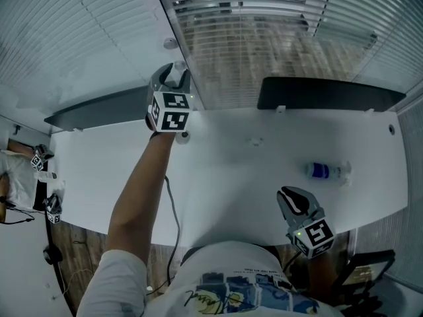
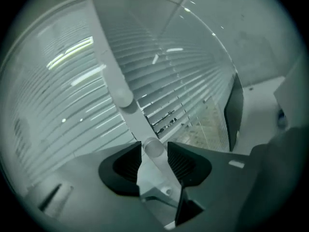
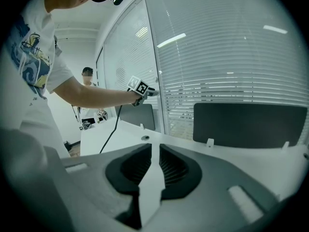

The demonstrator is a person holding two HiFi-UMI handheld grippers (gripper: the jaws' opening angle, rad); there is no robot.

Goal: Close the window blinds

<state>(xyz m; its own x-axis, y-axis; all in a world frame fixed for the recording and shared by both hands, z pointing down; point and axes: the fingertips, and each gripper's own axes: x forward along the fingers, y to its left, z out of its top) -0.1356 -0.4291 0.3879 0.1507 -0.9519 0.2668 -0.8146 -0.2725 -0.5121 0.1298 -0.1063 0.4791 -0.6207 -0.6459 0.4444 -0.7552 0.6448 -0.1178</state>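
Head view: my left claw (image 1: 174,71) is raised to the post between two panes of white slatted window blinds (image 1: 264,8), which hang beyond the far edge of the white bench (image 1: 225,177), while my right claw (image 1: 289,197) hovers by the bench's near edge. Left gripper view: that claw's black jaws stand apart, the rounded end of a translucent plastic blind wand (image 2: 136,120) between them, unpinched. Right gripper view: those jaws sit a slit apart, holding nothing.
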